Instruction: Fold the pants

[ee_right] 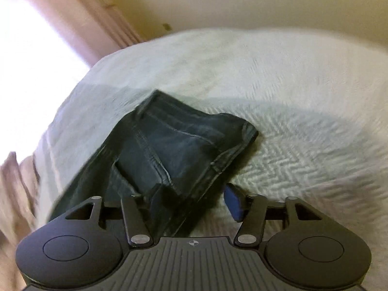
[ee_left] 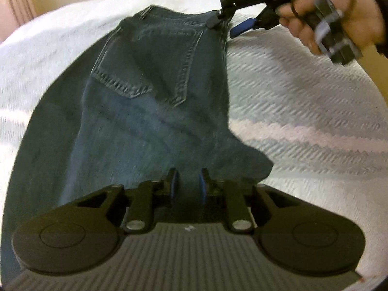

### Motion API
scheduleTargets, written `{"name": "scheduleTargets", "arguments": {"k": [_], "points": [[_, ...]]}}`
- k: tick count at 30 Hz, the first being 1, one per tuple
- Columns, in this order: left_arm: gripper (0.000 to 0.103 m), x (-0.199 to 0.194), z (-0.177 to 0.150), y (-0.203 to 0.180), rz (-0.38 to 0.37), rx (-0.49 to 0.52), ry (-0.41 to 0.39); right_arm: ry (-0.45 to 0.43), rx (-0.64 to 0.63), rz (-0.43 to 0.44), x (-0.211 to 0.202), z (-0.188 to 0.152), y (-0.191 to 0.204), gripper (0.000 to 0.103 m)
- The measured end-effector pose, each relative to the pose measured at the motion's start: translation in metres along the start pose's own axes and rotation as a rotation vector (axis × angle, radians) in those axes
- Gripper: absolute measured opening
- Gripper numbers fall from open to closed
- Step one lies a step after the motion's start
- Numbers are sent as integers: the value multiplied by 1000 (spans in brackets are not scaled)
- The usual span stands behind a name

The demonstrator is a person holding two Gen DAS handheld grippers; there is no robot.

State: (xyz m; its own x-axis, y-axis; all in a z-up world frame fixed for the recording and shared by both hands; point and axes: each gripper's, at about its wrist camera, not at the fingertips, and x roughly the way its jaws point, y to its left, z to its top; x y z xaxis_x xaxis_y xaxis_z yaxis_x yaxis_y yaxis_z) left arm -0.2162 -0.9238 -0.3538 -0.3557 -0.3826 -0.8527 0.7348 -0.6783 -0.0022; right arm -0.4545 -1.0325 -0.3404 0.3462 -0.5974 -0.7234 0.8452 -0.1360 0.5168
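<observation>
Dark blue jeans (ee_left: 150,92) lie folded lengthwise on a white bedspread, back pocket up and waistband at the far end. At the bottom of the left wrist view, my left gripper (ee_left: 188,186) is shut on the jeans at the leg end, with denim pinched between its blue pads. A hand (ee_left: 339,19) holds my right gripper (ee_left: 225,25) at the waistband corner. There it stands open, one finger on the denim and the other out over the bedspread. In the right wrist view the right gripper (ee_right: 194,201) straddles the side edge of the jeans (ee_right: 184,145) near the waist.
The textured white bedspread (ee_left: 303,92) spreads wide around the jeans (ee_right: 303,133). A pinkish curtain (ee_right: 101,19) and a bright window hang at the left beyond the bed. A cream wall (ee_right: 242,0) stands behind.
</observation>
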Motion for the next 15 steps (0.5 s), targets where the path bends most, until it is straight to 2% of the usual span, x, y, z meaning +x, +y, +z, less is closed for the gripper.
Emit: {"name": "scheduleTargets", "arguments": {"k": [3,5,6,8,10,11,12,15], "points": [[18,-10,3,11,14,-57,-6,-12,-24,13,-1,25,-2,25],[19,-11,5,23,40,-81,-4,3,16,35,4,38,-13,25],[28,-9,4,29,46,-93,9,16,3,34,8,39,-15,25],[31,-3,-1,39,36,-112,42,31,-55,22,10,33,-14,27],[31,-1,-6,41,35,-99,60,21,-68,3,1,27,-15,46],[31,-2,-9,42,38,-99,57,13,-67,-19,-6,23,-15,51],[32,-5,-12,44,41,-109,54,-3,-69,-45,-15,18,-14,54],[32,-18,-25,46,64,-150,39,-58,-159,-104,-49,-6,7,55]]}}
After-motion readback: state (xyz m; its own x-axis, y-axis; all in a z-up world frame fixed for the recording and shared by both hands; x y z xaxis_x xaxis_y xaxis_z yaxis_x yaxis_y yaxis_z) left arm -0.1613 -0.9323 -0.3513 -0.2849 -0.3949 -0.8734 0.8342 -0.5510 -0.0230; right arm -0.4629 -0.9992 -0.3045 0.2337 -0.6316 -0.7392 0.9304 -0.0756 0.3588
